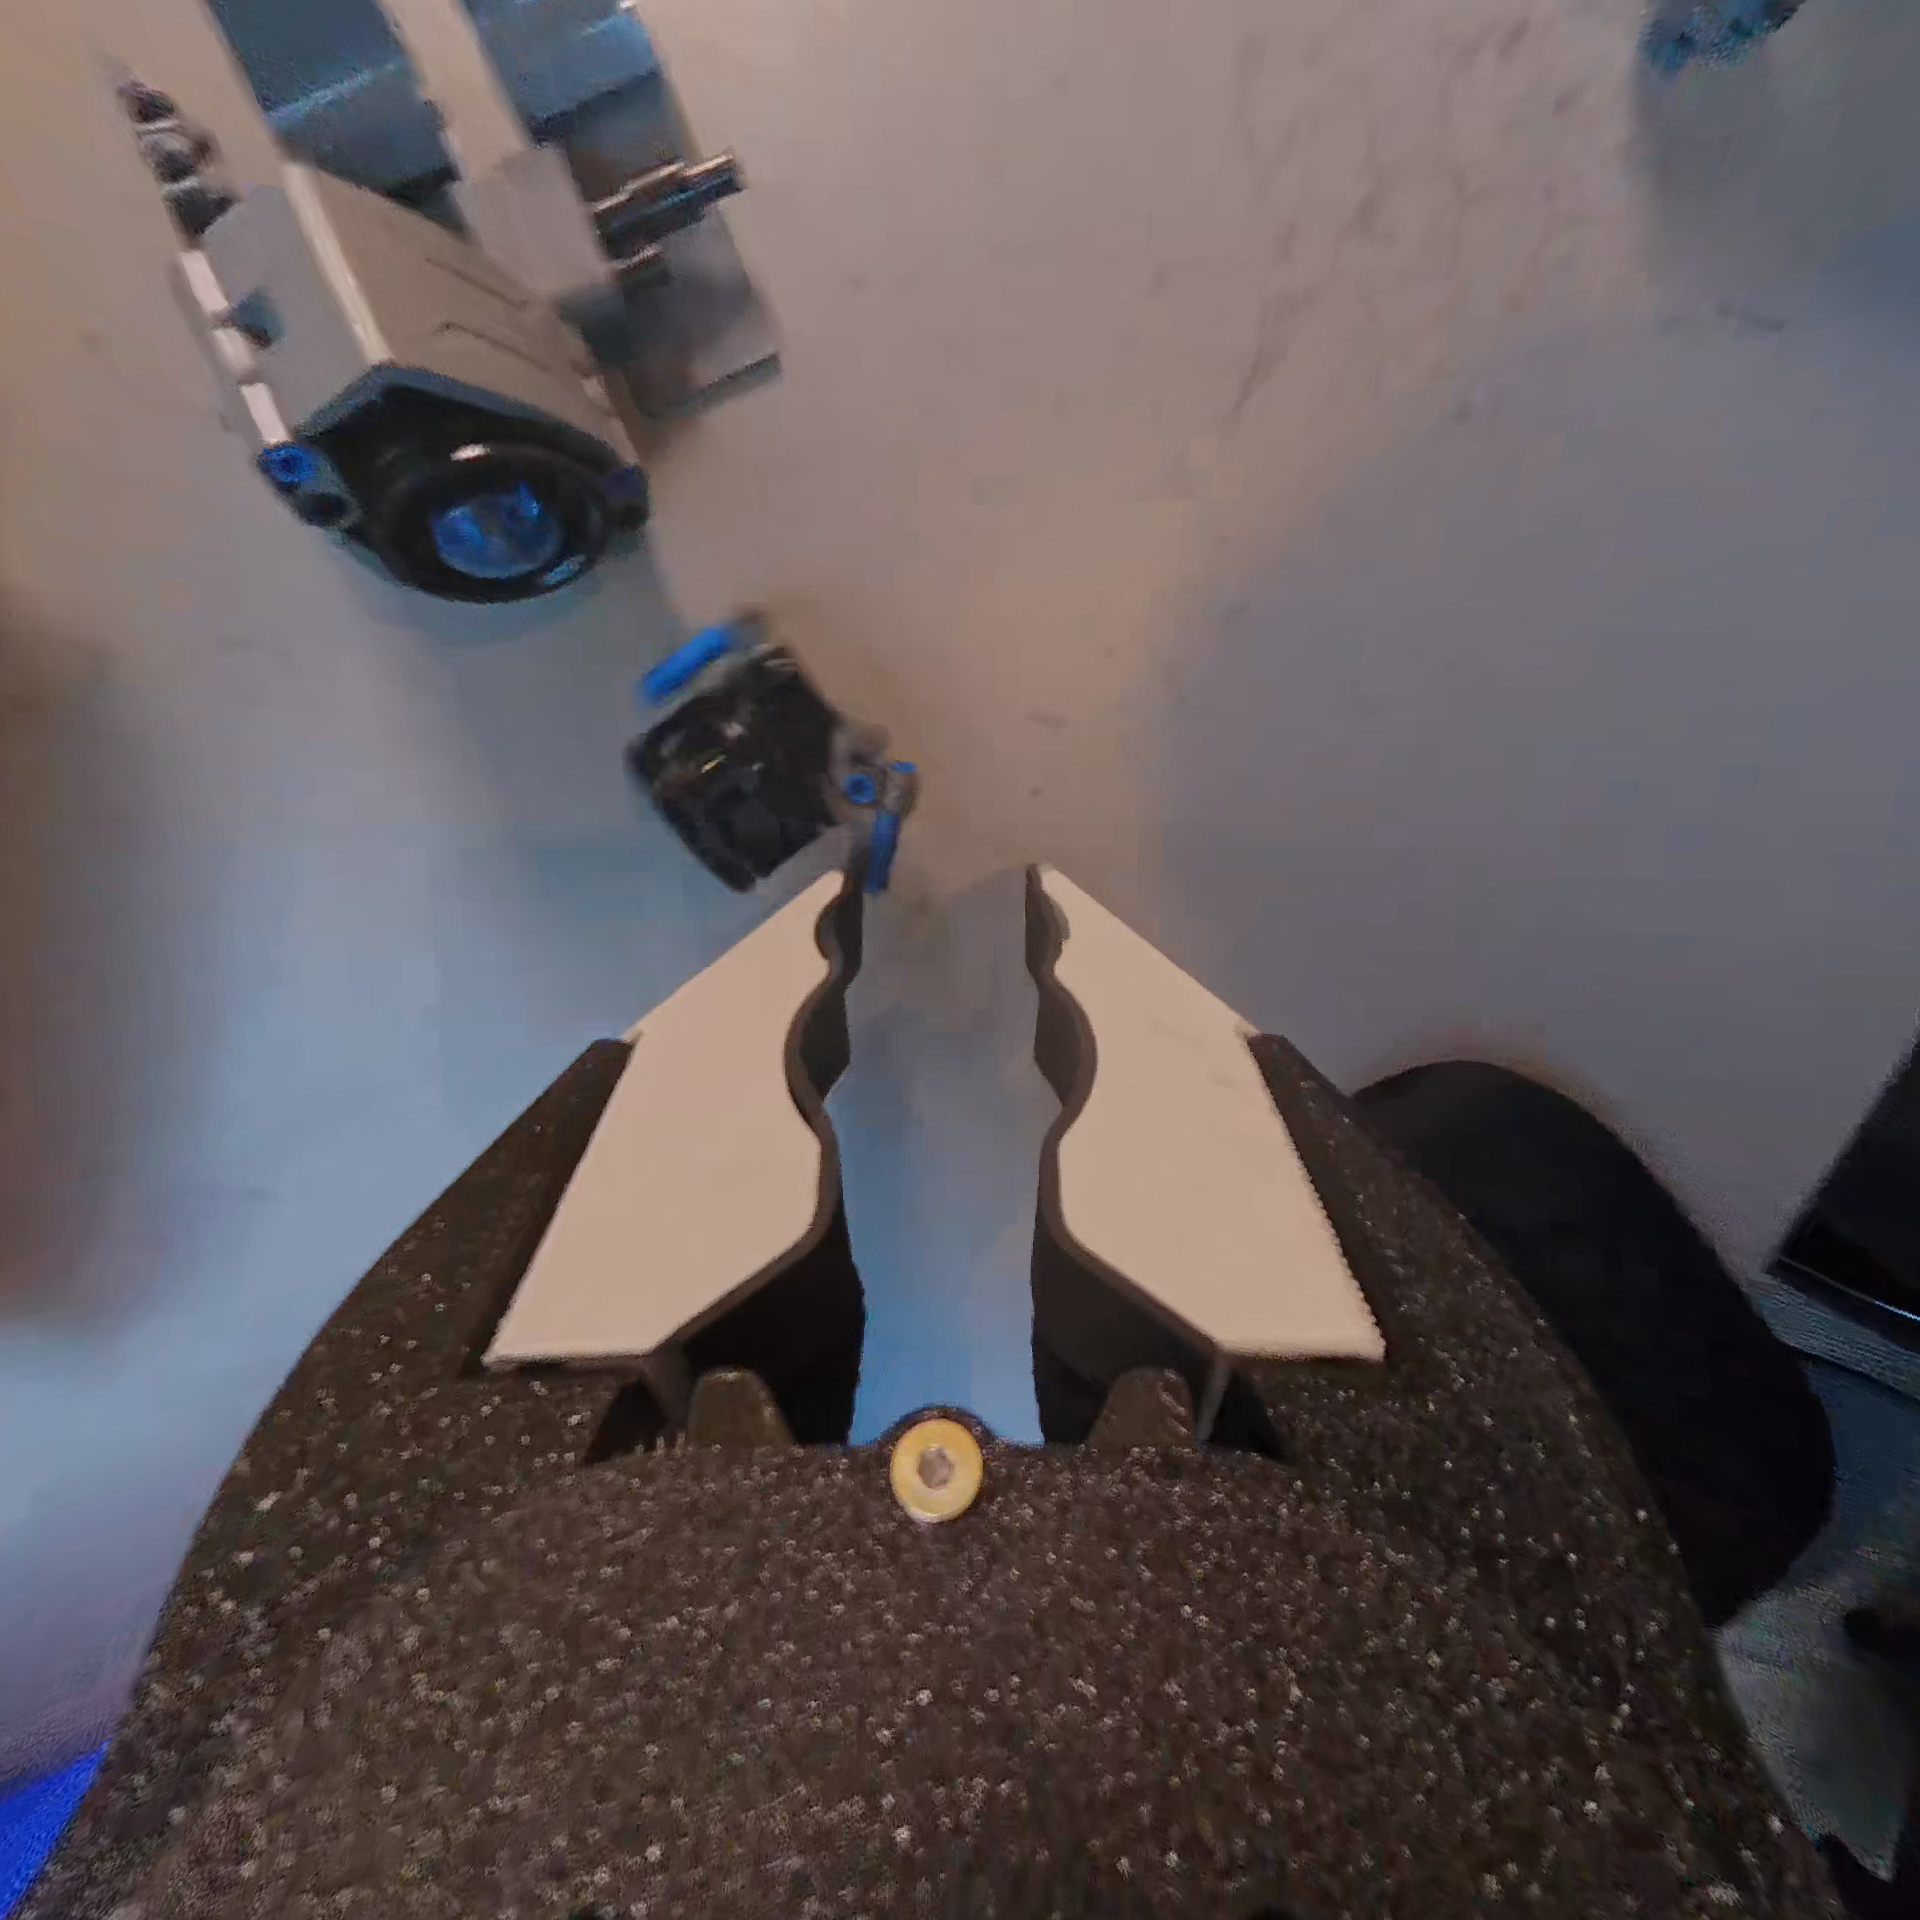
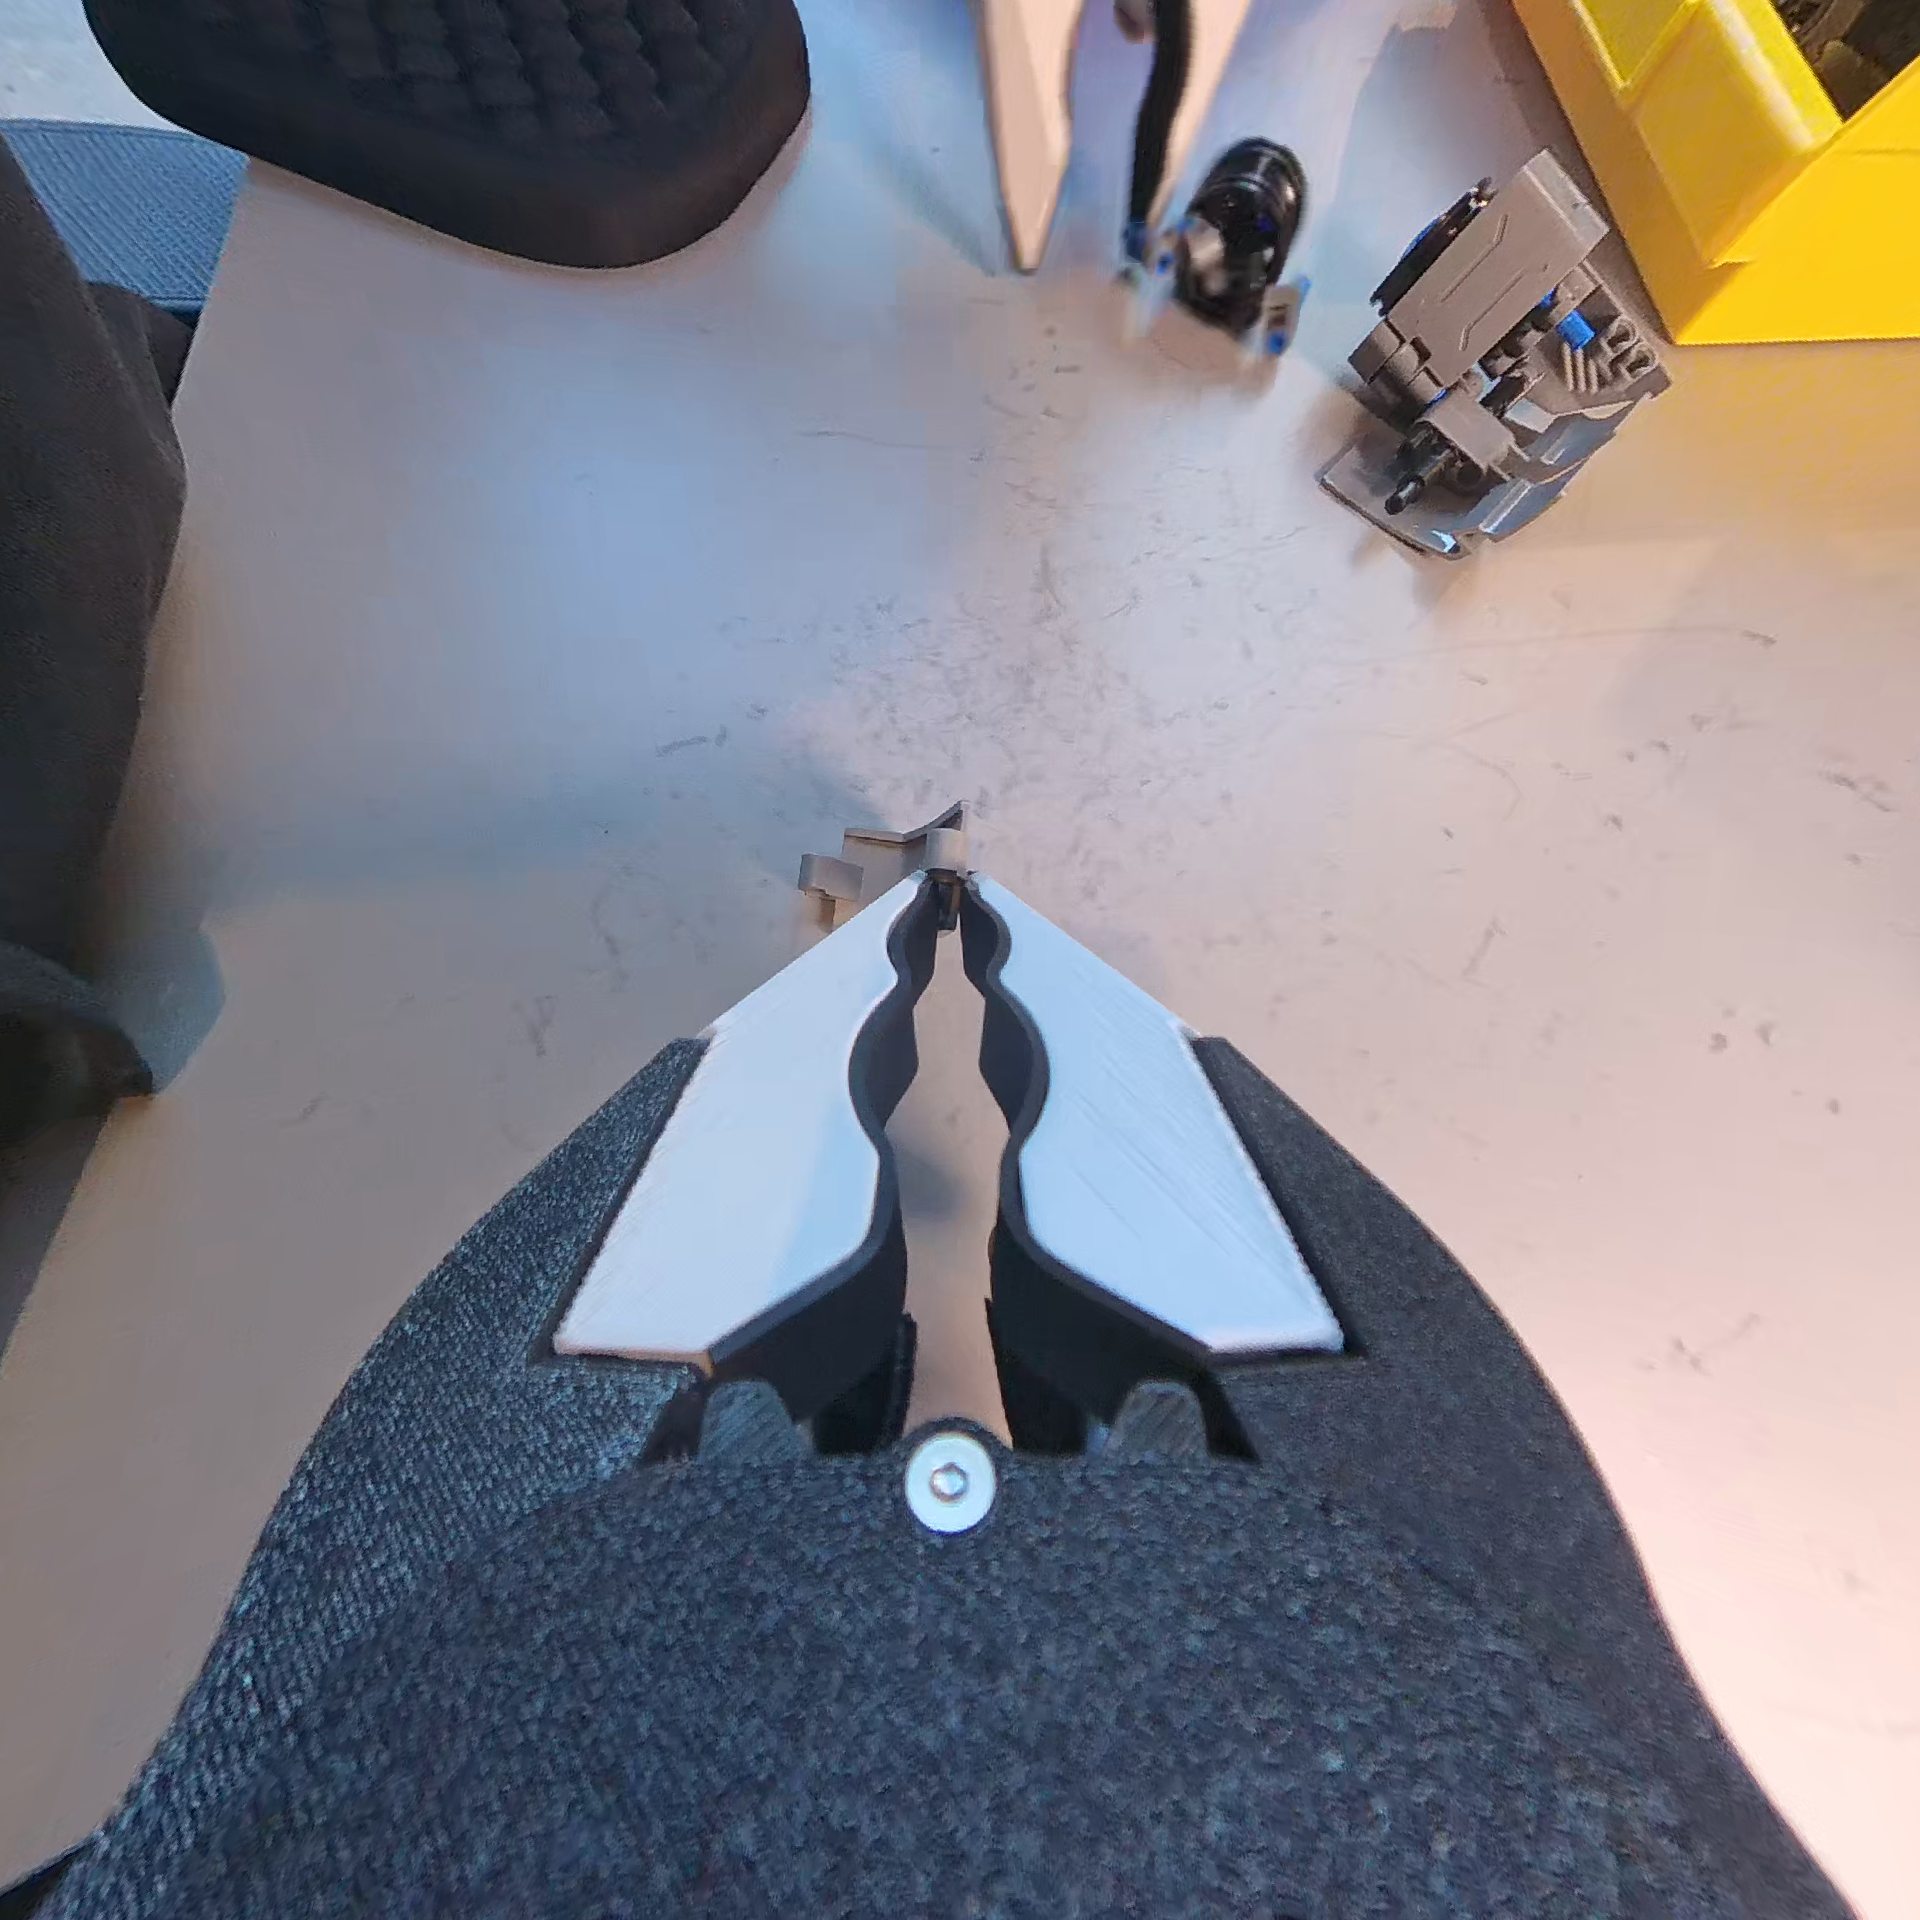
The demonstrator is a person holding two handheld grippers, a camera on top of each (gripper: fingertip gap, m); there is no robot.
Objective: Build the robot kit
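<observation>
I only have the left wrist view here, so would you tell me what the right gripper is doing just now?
Observer: The right gripper is shut on a small grey plastic part, pinched at the fingertips above the white table.
Operator: Thank you. Is anything beyond the grey assembly that my view lacks?
Observer: Yes, a yellow bin stands right behind the grey block assembly.
Operator: And is the left gripper visible from there?
Observer: Yes, the left gripper shows at the top of the right wrist view, its fingers apart, with a small black and blue part at its tips.
</observation>
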